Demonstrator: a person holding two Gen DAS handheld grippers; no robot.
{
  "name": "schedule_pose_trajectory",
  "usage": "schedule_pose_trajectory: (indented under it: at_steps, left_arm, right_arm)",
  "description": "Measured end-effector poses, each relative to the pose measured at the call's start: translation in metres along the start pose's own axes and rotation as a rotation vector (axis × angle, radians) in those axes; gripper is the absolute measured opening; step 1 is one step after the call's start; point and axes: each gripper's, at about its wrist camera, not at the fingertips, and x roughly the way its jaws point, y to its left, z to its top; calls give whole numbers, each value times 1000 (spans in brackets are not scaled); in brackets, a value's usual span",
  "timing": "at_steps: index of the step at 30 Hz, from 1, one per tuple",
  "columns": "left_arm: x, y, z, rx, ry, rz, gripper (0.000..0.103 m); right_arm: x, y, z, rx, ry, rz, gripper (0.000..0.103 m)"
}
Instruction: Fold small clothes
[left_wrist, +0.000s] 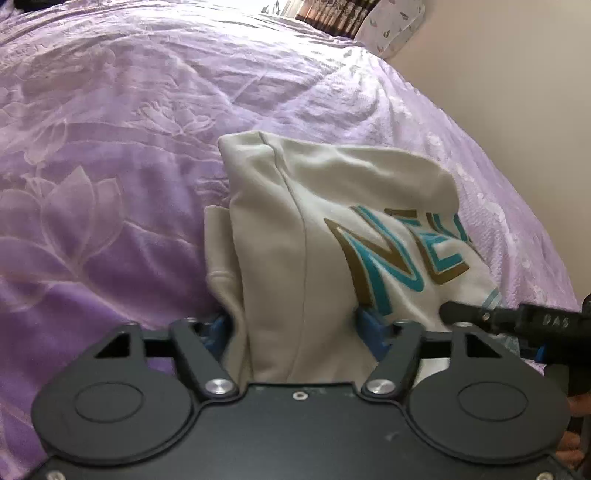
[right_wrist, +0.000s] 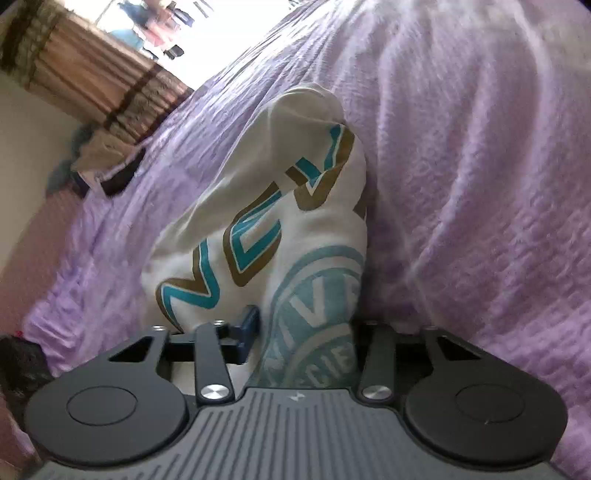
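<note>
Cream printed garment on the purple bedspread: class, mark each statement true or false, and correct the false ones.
1. The cream garment with teal and gold lettering lies on a purple floral bedspread. True.
2. The garment lies spread out flat. False: it is bunched up between the grippers.
3. Cloth sits between the blue pads of the left gripper. True.
4. The right gripper has nothing between its fingers. False: the garment's teal round print lies there.
5. The bedspread is plain green. False: it is purple with a flower pattern.
</note>
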Motion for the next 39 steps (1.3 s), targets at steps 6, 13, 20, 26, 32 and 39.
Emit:
schedule_pose_trajectory:
  at_steps: [6, 13, 20, 26, 32, 39]
  left_arm:
    - [-21, -12, 2, 76, -30, 31, 21]
    - [-44, -39, 2, 103, -149, 69, 19]
    - [-88, -45, 18, 79, -253, 5, 18]
    - [-128, -18, 34, 73, -306, 28, 18]
    - [-185, 30, 47, 49, -332, 110, 18]
    - [-242, 93, 43, -3, -351, 213, 18]
  right_arm:
    - [-10, 34, -1, -80, -33, -95, 25]
    - [-33, 69, -3, -174, -97, -100, 24]
    - [-56, 112, 4, -227, -134, -56, 23]
    - [-53, 152, 10, -238, -145, -39, 24]
    - [-34, 214, 5, -256, -127, 7, 24]
    - [1, 278, -21, -293, -84, 52, 24]
